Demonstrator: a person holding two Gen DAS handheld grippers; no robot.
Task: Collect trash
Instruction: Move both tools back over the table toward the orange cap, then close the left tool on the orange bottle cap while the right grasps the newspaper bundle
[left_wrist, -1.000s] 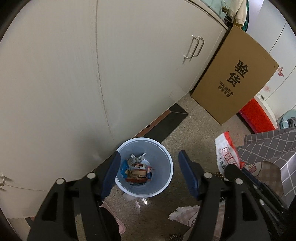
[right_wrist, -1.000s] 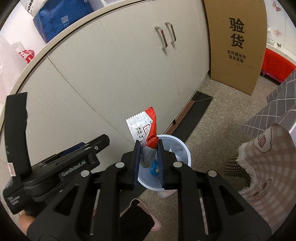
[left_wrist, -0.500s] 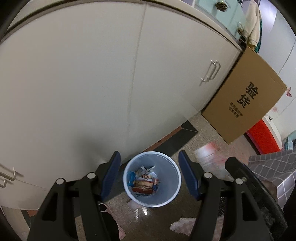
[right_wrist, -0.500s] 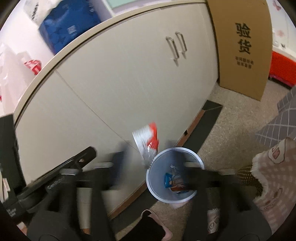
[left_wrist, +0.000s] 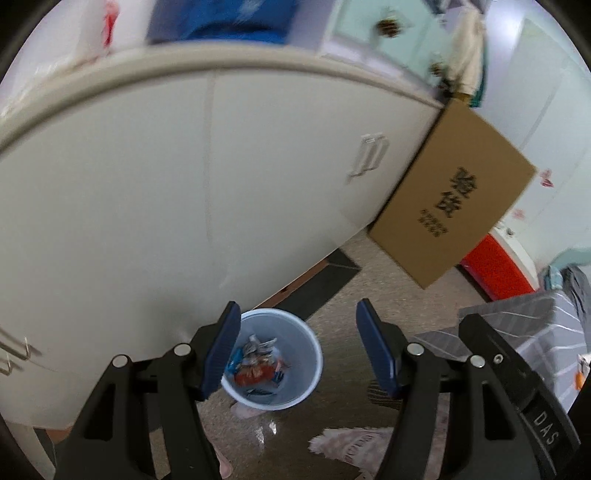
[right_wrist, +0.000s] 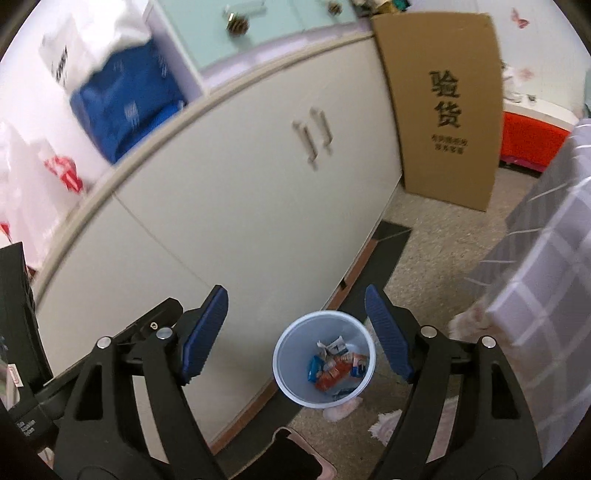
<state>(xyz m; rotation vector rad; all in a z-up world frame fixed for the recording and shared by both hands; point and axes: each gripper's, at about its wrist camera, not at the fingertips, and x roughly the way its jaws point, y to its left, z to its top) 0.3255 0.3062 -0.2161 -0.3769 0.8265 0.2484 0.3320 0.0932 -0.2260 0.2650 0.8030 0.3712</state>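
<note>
Left wrist view, blurred in its upper part: white plastic bag (left_wrist: 92, 33) and blue package (left_wrist: 229, 22) on the counter at far left and top; cream cabinet (left_wrist: 147, 184) fills the middle. Left gripper (left_wrist: 299, 347) hangs above the floor, jaws spread wide, nothing between them. Pale blue trash bin (left_wrist: 299, 343) stands on the speckled floor (left_wrist: 354, 295) close to the cabinet base, seen between the two blue pads; wrappers (left_wrist: 255, 365), red, blue and white, lie at its bottom. Right of it, a cardboard box (left_wrist: 450, 192) with black print leans against the cabinet; red item (left_wrist: 495, 269) beyond; grey checked cloth (left_wrist: 546, 332) at far right. Right wrist view: part of the left gripper's black body at far left; right gripper (right_wrist: 295, 328) also wide apart and empty, bin (right_wrist: 291, 354) below and between its pads, wrappers (right_wrist: 336, 365) inside; box (right_wrist: 443, 110) upright at upper right, checked cloth (right_wrist: 546, 277) at the right edge
</note>
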